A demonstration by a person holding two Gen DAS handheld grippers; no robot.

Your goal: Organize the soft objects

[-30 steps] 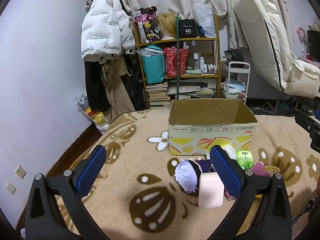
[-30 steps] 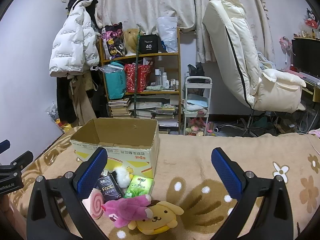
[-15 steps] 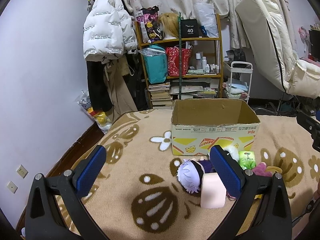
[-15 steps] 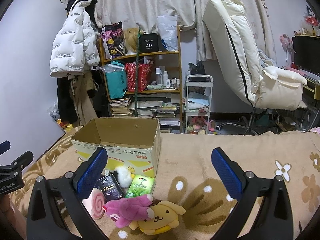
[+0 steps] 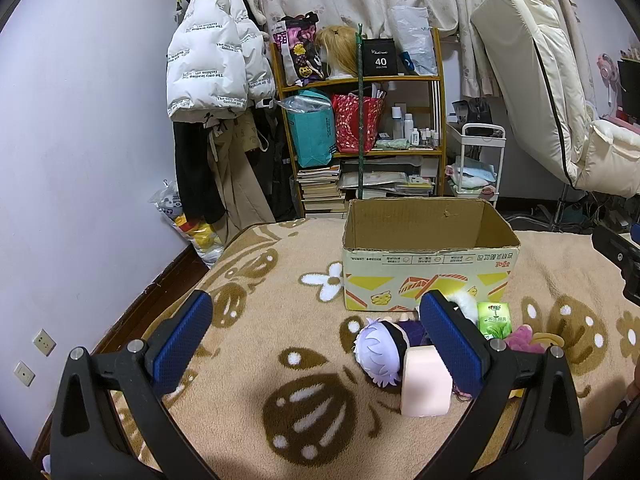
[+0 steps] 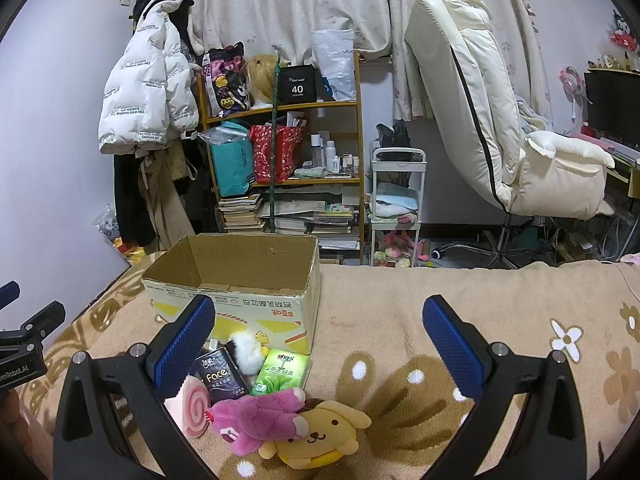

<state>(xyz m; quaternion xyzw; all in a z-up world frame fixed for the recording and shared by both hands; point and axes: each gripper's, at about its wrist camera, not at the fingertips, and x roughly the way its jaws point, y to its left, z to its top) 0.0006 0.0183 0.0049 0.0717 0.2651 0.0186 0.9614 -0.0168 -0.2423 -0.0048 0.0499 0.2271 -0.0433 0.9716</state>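
Note:
An open cardboard box [image 5: 430,258] stands on the patterned blanket; it also shows in the right wrist view [image 6: 236,280]. In front of it lies a pile of soft things: a purple-haired doll [image 5: 380,350], a pink block [image 5: 426,386], a pink plush [image 6: 260,418], a yellow dog plush [image 6: 320,434], a pink swirl lollipop toy [image 6: 196,408], a white fluffy toy [image 6: 248,354], a green tissue pack [image 6: 282,372] and a black Face pack [image 6: 220,376]. My left gripper [image 5: 318,330] is open and empty above the blanket, left of the pile. My right gripper [image 6: 320,338] is open and empty above the pile.
A cluttered wooden shelf [image 5: 360,120] and hanging coats [image 5: 216,68] stand behind the box. A white recliner chair [image 6: 508,128] and a small white cart [image 6: 396,200] are at the right. The blanket's left edge drops to the floor by the wall [image 5: 80,200].
The left wrist view has shifted slightly, with the box and doll drifting a little right and down. The right gripper has barely moved. Both stay open.

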